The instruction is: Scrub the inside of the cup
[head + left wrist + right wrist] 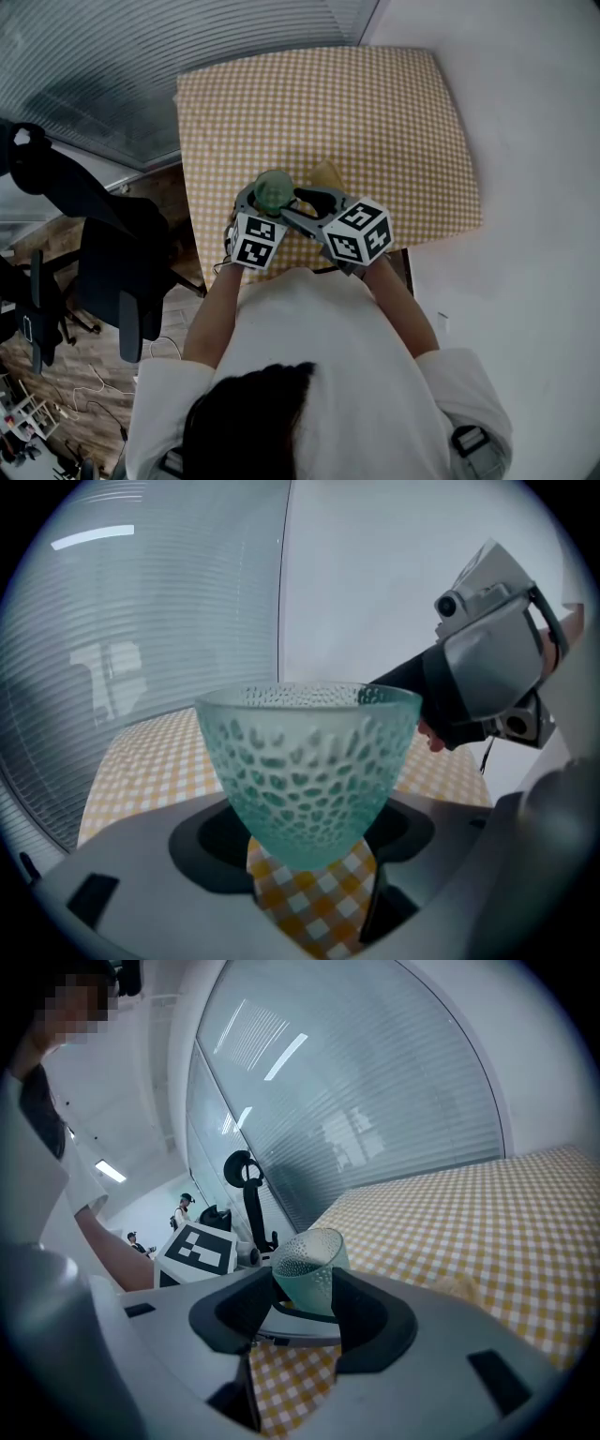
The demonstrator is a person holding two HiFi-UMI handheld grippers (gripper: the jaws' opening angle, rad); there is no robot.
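A pale green glass cup (274,190) with a honeycomb pattern sits between the jaws of my left gripper (267,202), near the front edge of the table. In the left gripper view the cup (309,761) fills the gap and both black pads press on its lower sides; the left gripper (305,846) is shut on it. In the right gripper view the cup (314,1265) is tilted, just beyond the tips of my right gripper (305,1312). The right gripper (305,202) is open with nothing held. A yellow sponge (328,173) lies on the cloth right of the cup.
A yellow and white checked cloth (375,112) covers the table. A black office chair (112,262) stands left of the table on a wooden floor. A glass wall with blinds (394,1101) runs along the far side. The sponge (461,1288) lies right of the right gripper's jaws.
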